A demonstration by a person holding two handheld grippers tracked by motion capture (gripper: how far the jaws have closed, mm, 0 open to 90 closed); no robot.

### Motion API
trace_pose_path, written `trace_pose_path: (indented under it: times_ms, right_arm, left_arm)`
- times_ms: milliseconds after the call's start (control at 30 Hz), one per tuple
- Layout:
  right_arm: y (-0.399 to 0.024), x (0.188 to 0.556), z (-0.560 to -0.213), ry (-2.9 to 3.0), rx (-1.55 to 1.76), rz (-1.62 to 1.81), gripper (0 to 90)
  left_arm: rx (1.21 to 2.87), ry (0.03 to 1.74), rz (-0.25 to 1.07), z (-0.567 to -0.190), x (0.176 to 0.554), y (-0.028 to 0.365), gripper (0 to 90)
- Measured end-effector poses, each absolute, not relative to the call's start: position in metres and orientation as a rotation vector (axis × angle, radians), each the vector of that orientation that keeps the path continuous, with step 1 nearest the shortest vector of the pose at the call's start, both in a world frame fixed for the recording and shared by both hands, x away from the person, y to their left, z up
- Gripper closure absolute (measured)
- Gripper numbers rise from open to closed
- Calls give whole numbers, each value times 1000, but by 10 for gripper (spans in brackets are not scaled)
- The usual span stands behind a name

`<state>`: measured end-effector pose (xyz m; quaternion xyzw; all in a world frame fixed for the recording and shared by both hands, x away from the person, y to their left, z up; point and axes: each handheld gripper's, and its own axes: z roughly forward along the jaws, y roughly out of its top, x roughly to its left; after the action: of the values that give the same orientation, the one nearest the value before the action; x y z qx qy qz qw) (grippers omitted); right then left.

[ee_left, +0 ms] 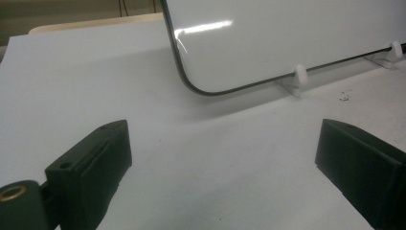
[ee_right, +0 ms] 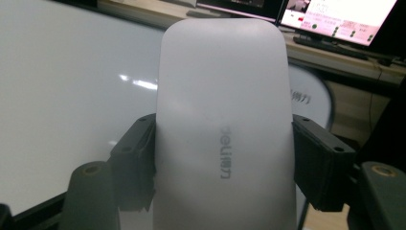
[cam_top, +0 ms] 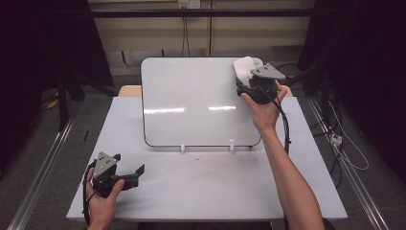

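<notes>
A whiteboard (cam_top: 196, 98) leans back on two small white feet at the far half of the white table (cam_top: 206, 187); its lower left corner (ee_left: 268, 43) and its face (ee_right: 62, 96) also show in the gripper views. My right gripper (cam_top: 249, 79) is up at the board's top right corner, shut on a white eraser (cam_top: 243, 67) with grey lettering; both jaws press the sides of the eraser (ee_right: 222, 124). My left gripper (cam_top: 136, 175) rests near the table's front left, jaws wide apart with nothing between them (ee_left: 222, 158).
A person's forearm (cam_top: 287, 177) crosses the table's right side from the bottom edge. A black cable (cam_top: 286, 129) trails from the right gripper. Monitors (ee_right: 335, 19) glow behind the board. Floor rails (cam_top: 43, 177) and loose cables (cam_top: 344, 148) flank the table.
</notes>
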<state>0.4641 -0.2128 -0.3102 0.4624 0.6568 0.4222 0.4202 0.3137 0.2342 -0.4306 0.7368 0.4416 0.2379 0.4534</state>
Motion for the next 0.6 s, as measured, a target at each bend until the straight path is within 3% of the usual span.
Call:
trace_pose_path:
  times_ms: [600]
  right_arm:
    - [-220, 444, -303, 1655, 1106, 1020, 316]
  left_arm:
    - [1821, 1084, 590, -431, 314, 232, 52]
